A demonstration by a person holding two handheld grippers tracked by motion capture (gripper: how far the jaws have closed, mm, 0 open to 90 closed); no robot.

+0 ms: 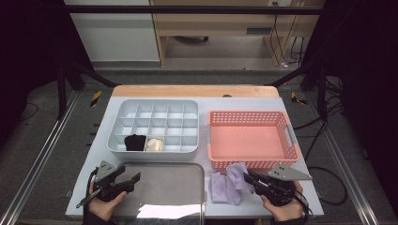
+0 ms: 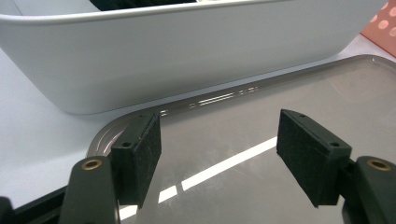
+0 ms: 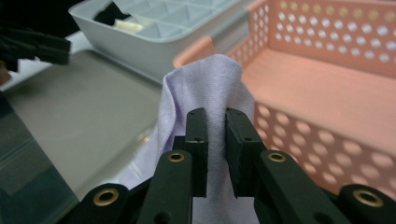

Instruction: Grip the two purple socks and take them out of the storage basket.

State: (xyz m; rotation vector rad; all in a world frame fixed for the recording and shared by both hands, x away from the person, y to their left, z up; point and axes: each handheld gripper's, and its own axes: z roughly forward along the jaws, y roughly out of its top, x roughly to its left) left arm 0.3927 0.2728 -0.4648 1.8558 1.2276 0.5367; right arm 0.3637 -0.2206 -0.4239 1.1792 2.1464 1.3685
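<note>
Lavender cloth (image 3: 205, 84) pinched in my right gripper (image 3: 215, 140), lifted to carry; left gripper (image 2: 219, 149) spread, waiting over tray (image 2: 299, 93).

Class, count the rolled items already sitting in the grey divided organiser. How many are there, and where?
2. A black one and a cream one sit side by side in the near row of the grey divided organiser. The near wall could hide part of that row.

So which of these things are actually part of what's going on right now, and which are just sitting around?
In use:
- lilac cloth, pinched between the fingers of the right gripper
- metal tray, under the open left gripper

Lying about:
- pink basket, nothing in it
- grey divided box holding a black item and a cream item
</note>
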